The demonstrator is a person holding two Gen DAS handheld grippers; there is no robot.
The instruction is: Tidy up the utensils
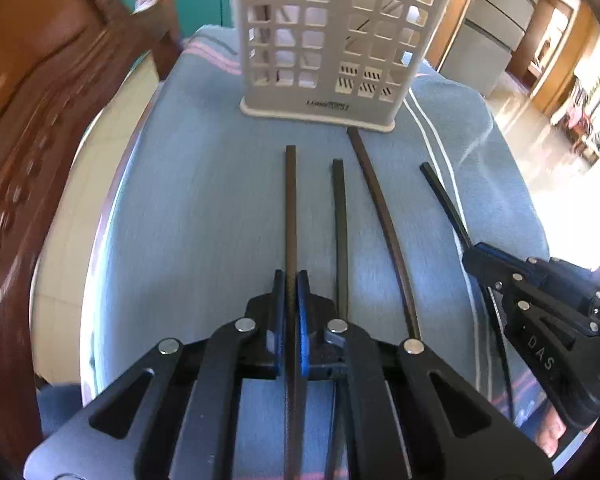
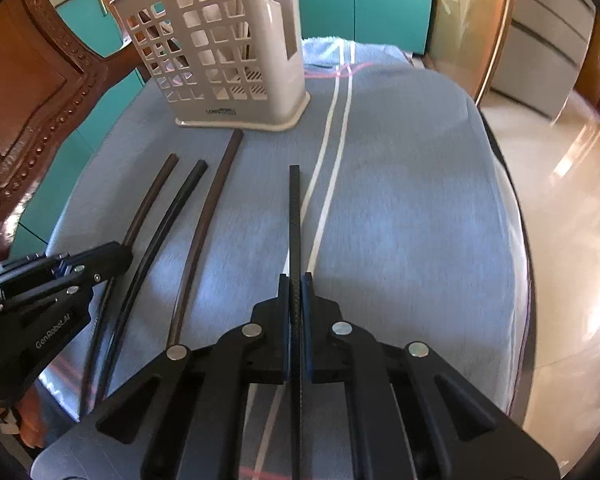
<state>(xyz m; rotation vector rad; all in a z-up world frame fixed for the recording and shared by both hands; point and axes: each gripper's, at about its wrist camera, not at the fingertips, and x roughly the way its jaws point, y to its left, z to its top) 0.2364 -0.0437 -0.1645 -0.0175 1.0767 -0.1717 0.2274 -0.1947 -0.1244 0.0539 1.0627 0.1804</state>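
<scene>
Several dark chopsticks lie side by side on a blue cloth (image 1: pixel 204 208), pointing at a white lattice utensil holder (image 1: pixel 320 40) that stands at the far end. My left gripper (image 1: pixel 291 280) is shut on the leftmost chopstick (image 1: pixel 290 200). My right gripper (image 2: pixel 296 280) is shut on the rightmost chopstick (image 2: pixel 295 216). Two loose chopsticks (image 1: pixel 340 224) (image 1: pixel 380 208) lie between them. The holder also shows in the right wrist view (image 2: pixel 228 52). Each gripper appears in the other's view: the right one (image 1: pixel 470 258), the left one (image 2: pixel 126 254).
A carved wooden chair (image 1: pixel 40 128) stands close on the left. The cloth-covered table drops off to a glossy floor (image 2: pixel 560 200) on the right. Teal cabinets (image 2: pixel 364 0) stand behind the holder.
</scene>
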